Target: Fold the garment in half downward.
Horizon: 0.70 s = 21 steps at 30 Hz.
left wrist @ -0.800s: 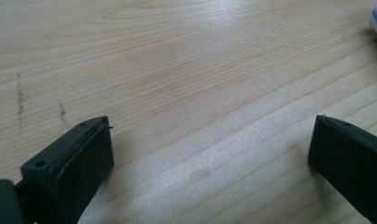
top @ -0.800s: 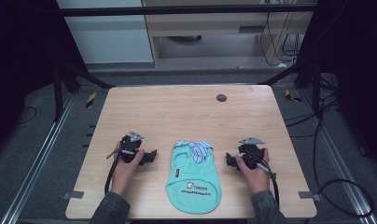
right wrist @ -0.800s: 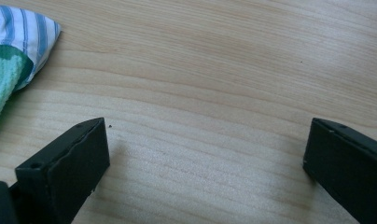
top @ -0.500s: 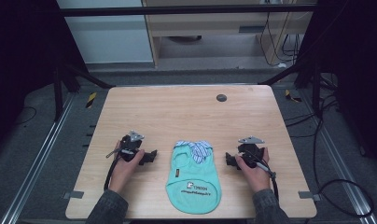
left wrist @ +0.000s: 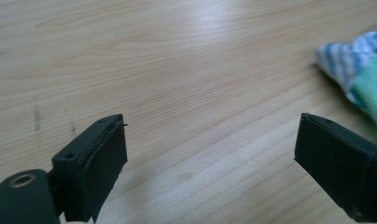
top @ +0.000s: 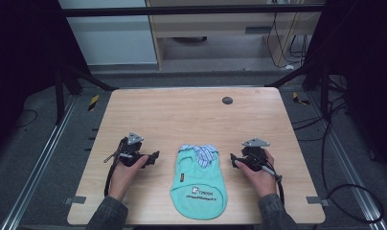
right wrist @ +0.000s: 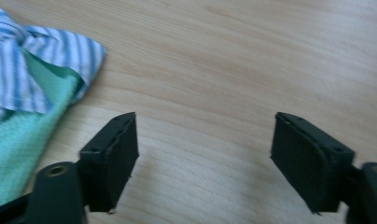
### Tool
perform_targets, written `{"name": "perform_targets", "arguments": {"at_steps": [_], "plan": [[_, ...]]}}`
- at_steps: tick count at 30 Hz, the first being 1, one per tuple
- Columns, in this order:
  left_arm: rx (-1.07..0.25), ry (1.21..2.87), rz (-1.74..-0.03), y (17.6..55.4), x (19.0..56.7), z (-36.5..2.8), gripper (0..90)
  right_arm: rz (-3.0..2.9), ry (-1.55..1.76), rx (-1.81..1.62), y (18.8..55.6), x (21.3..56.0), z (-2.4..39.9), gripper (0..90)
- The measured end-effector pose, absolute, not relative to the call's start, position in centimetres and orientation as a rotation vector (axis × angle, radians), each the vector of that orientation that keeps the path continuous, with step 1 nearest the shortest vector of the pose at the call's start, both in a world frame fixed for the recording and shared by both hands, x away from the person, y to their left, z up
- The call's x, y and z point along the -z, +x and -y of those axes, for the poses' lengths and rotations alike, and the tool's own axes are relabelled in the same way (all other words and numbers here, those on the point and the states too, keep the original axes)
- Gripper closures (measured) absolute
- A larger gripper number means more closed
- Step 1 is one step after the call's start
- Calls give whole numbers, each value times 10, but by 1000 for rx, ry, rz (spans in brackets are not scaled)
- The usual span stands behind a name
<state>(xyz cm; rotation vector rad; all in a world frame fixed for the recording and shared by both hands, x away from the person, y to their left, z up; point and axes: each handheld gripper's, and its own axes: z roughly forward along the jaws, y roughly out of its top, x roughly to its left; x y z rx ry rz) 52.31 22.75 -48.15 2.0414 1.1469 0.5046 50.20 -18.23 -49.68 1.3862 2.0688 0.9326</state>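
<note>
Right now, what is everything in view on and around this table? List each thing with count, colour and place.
small shirt: one, mint green with a blue-and-white striped collar and a printed patch; flat on the near middle of the table, collar end away from the person, between the two hands.
round dark disc: one, dark grey; far right part of the tabletop.
table: one, light wood.
cabinet: one, pale wood; behind the table.
cables: several, black; on the floor to the right.
left hand-held gripper: one, black, jaws open, left of the shirt.
right hand-held gripper: one, black, jaws open, right of the shirt.
</note>
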Motion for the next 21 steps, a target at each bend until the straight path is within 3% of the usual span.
{"name": "perform_targets", "arguments": {"at_steps": [1,2,6,9,15,21], "plan": [[-503,2056,-1127,523,479,-223,121,-2098,1353,-941,505,492,175,352],[-495,2055,-1119,524,477,-221,121,-2098,1353,-941,505,492,175,352],[-515,2093,-1072,533,467,-204,185,-2191,1280,-962,515,481,164,498],[-416,2088,-1067,547,462,-192,263,-2256,1248,-1024,526,472,155,617],[-405,2181,-1011,564,460,-168,414,-2328,1178,-1041,542,468,142,760],[-351,2200,-977,575,459,-140,456,-2363,1173,-1039,552,470,130,733]]}}
